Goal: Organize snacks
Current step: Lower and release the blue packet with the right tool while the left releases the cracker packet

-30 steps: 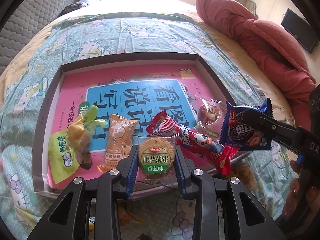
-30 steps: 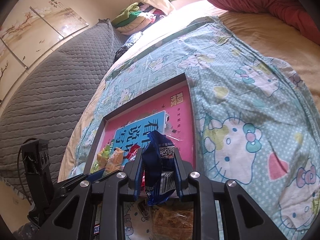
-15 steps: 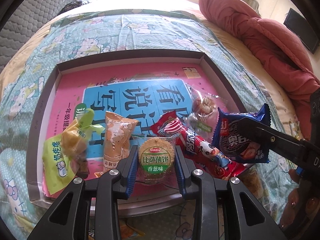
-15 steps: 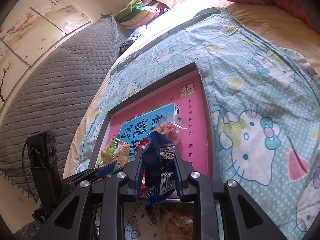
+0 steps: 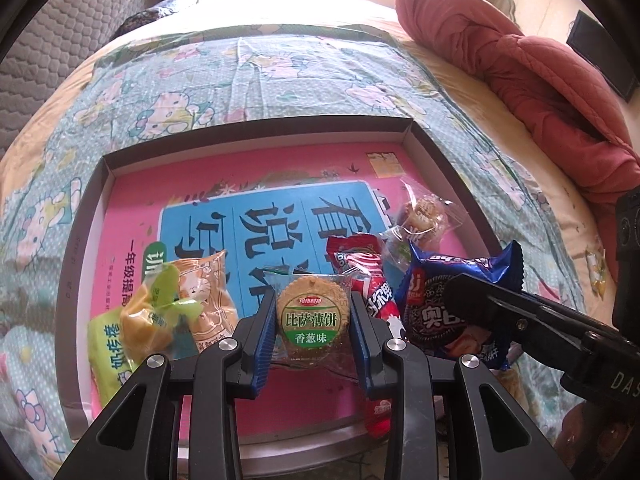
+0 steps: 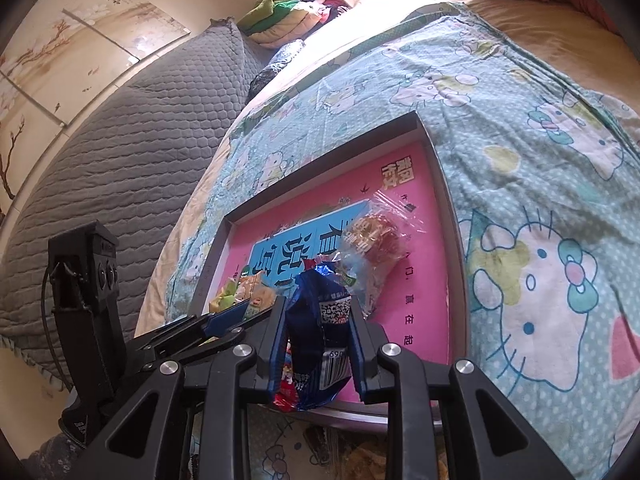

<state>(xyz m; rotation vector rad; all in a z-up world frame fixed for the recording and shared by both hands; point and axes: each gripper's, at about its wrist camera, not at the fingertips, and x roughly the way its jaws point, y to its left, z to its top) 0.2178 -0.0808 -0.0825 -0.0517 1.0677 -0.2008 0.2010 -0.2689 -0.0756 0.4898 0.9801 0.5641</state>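
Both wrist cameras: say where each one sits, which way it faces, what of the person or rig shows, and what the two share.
Left wrist: sits on the left claw, looking steeply down into the tray; its fingers clamp a round cracker pack; the right claw and fingertips of a hand show at right.
Right wrist: sits on the right claw, facing across the bed; it clamps a blue cookie pack; the left claw shows at left.
Shared: the tray, both packs, the clear-wrapped pastry.

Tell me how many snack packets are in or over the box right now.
7: green packet, yellow one and orange one at left; round cracker in the left hand-held gripper; red stick; clear-wrapped pastry; blue cookie pack in the right. Others may be hidden.
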